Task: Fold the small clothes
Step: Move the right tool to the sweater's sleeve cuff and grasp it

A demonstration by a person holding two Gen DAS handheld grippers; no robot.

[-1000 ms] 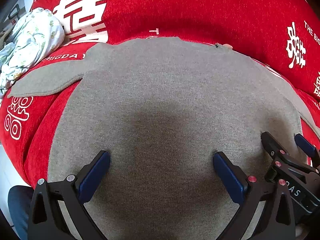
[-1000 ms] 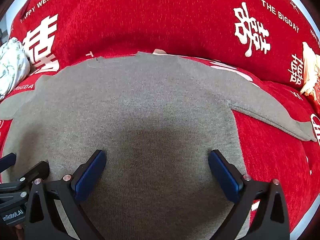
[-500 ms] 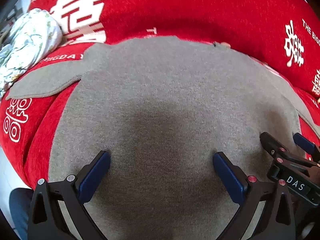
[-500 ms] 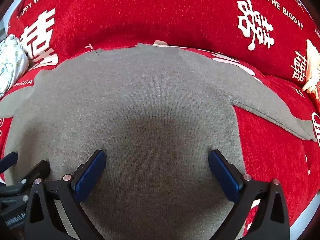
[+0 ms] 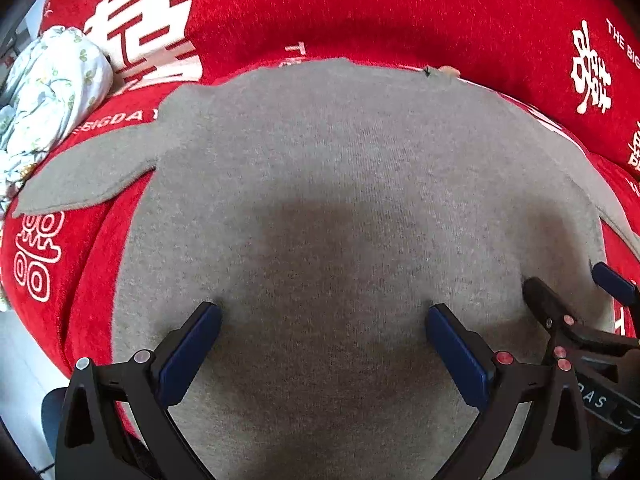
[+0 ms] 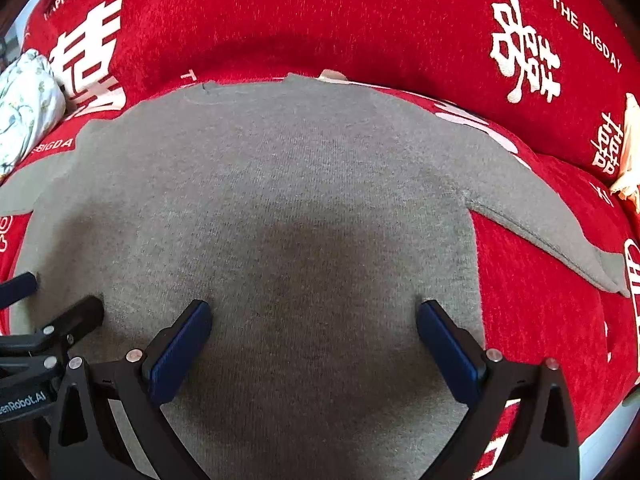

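Both of your hand-held grippers are spread wide right now, nothing pinched in either one. Your left hand-held gripper has its blue pads parked over the lower part of the grey sweater. The tips look like they're resting on the knit or just above it; I can't tell which from this angle. Same deal with your right hand-held gripper, jaws wide apart with only fabric showing between the pads. The two sit side by side: in the left wrist view the right one pokes in at the lower right edge, and it looks spread there too.

The sweater is lying flat and spread out on the red cover with the white characters and lettering. Its hem end is toward you and the neckline is at the far side, so the body's long axis runs straight away from the cameras. One sleeve angles out to the left and down, the other sleeve does the same on the right, both lying flat on the red fabric.

Off to the far left there's a crumpled white floral garment sitting on the cover, near the left sleeve's tip but not on the sweater.
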